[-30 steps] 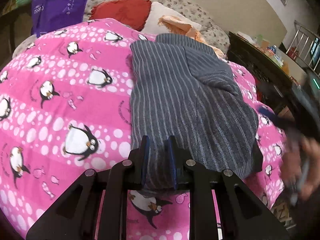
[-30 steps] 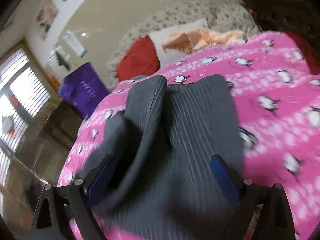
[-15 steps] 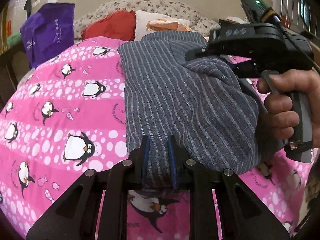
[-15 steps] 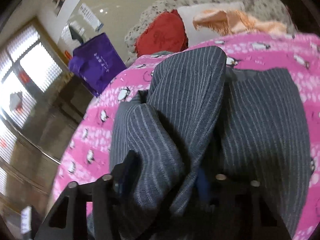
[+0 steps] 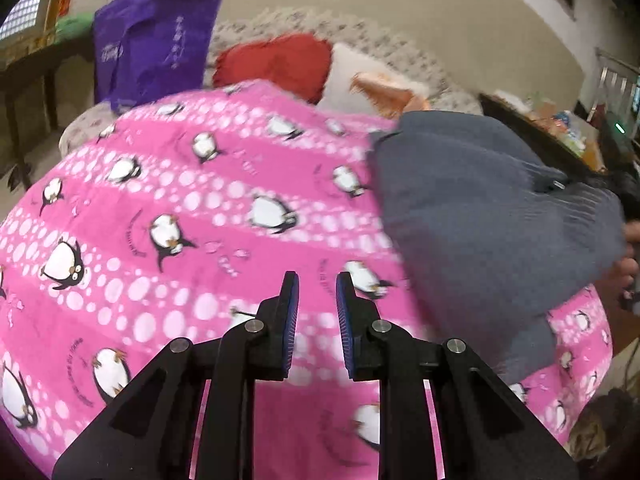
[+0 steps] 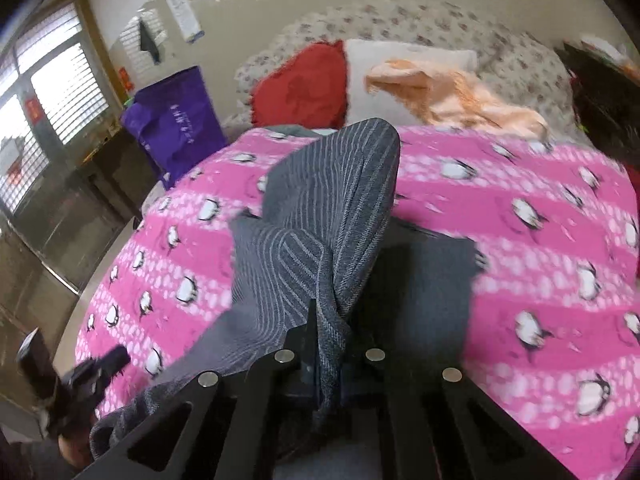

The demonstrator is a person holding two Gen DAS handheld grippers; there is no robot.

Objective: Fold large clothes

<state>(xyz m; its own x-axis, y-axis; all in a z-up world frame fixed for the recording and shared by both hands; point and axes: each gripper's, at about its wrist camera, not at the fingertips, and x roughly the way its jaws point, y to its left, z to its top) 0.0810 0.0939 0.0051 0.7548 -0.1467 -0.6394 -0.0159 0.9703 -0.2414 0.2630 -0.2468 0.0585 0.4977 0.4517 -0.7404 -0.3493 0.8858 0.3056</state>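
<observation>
A grey striped garment (image 5: 488, 216) hangs lifted over the right side of the pink penguin blanket (image 5: 168, 216). My right gripper (image 6: 332, 328) is shut on a bunched fold of the garment (image 6: 320, 208), which rises in a ridge ahead of it. My left gripper (image 5: 317, 304) is slightly open and empty, above bare blanket to the left of the garment. The left gripper also shows blurred at the lower left of the right wrist view (image 6: 92, 372).
A red cushion (image 5: 280, 64), a white pillow (image 6: 404, 68) and an orange cloth (image 6: 452, 96) lie at the head of the bed. A purple bag (image 5: 156, 40) stands at the far left. A dark side table (image 5: 536, 132) with clutter is on the right.
My left gripper let go of the garment's near edge and moved left over the blanket. My right gripper closed on the garment and lifted it to the right.
</observation>
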